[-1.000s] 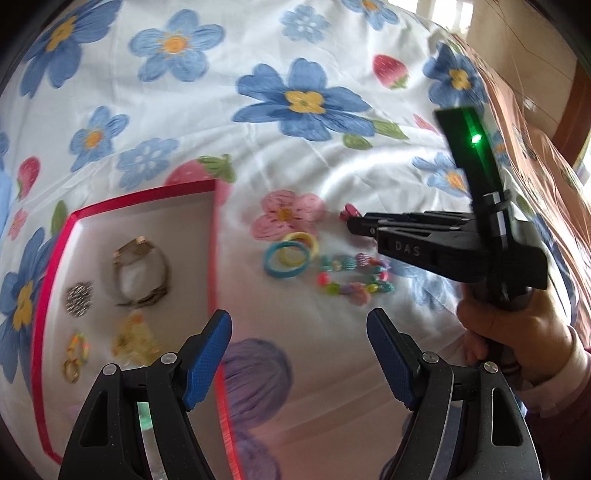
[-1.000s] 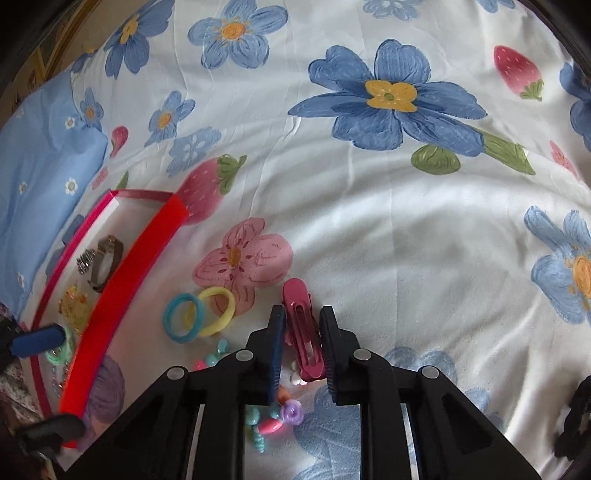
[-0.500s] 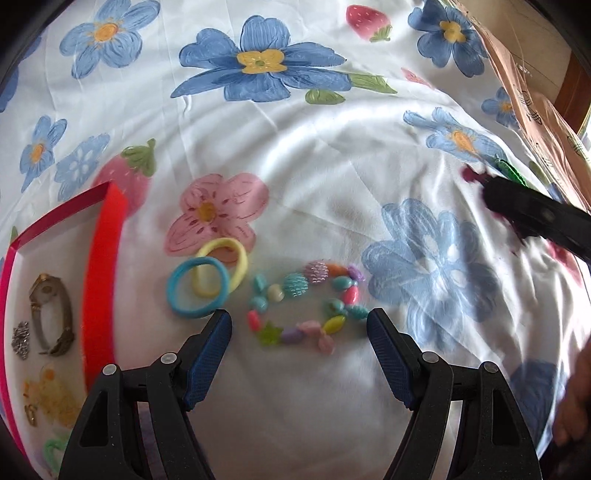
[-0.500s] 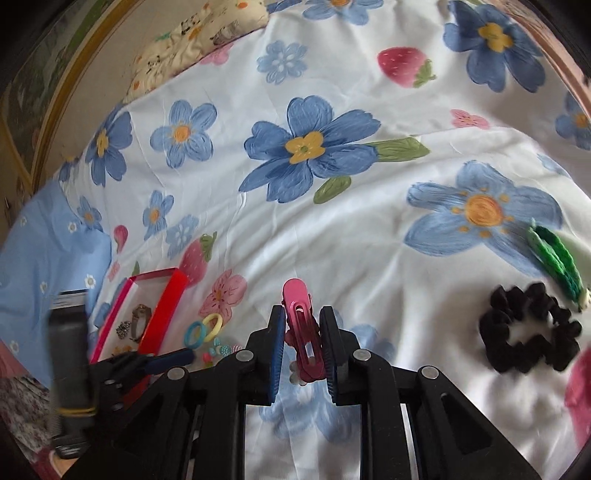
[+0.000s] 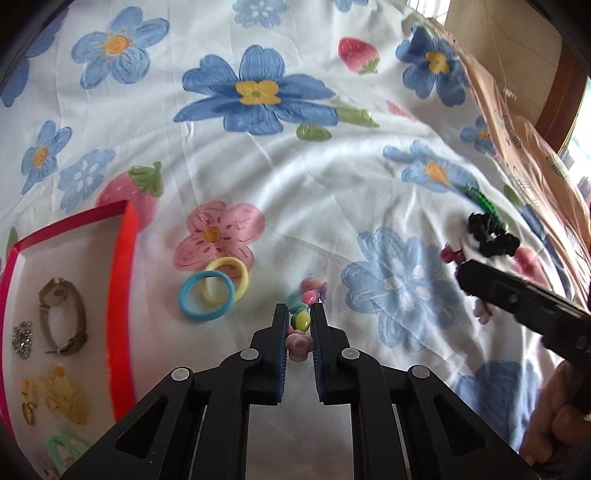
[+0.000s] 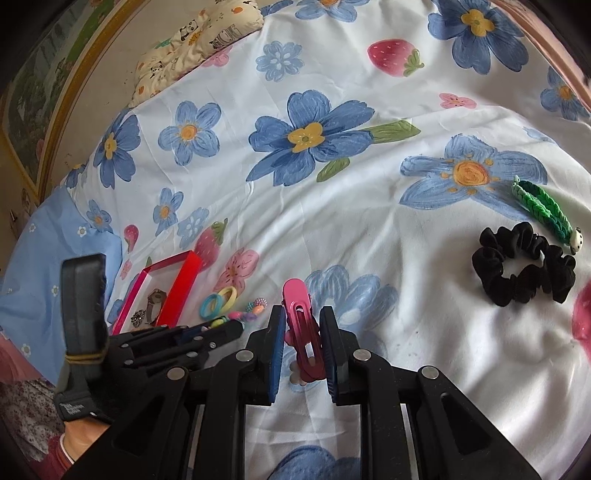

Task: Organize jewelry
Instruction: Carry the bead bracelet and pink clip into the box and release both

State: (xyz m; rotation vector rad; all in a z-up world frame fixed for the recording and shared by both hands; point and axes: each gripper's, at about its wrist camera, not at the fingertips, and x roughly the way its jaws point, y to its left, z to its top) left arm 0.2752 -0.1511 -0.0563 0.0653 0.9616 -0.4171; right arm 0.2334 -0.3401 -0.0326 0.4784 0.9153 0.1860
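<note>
- Nearest in the left wrist view: left gripper point(image 5: 299, 325) closing, blue pads pinched onto the beaded bracelet point(image 5: 301, 320), with yellow, pink and lilac beads bunched between the fingers and a few spilling past the tips onto the floral bedsheet point(image 5: 332, 177).
- Nearest in the right wrist view: right gripper point(image 6: 303, 332) clamped on a pink snap hair clip point(image 6: 300, 314), its rounded end standing up past the fingertips.
- Just left of the bracelet: blue hair tie point(image 5: 207, 295) overlapping a yellow hair tie point(image 5: 227, 282), both flat on the sheet beside a printed pink flower.
- Further left: red-rimmed jewelry box point(image 5: 123, 280), white inside.
- Shown clearly only by the left view: box contents, namely a wristwatch point(image 5: 62, 319), a small silver cluster point(image 5: 22, 339), gold and amber pieces lower down, and a mint-green item at the bottom edge.
- Seen only small from the right view: the same box point(image 6: 181, 291), with the watch and silver cluster just visible, the left gripper's body crossing in front of its near corner.
- Shown clearly only by the right view: black scrunchie point(image 6: 522, 267) and, just beyond it, a green braided hair clip point(image 6: 541, 208) with a panda end; both blurred at the right edge of the left view.
- Blocking the left view's right side: dark body of the right gripper and the person's hand point(image 5: 554, 424) holding it.
- Farthest, right view only: panda-print pillow point(image 6: 195, 33) by the headboard.
</note>
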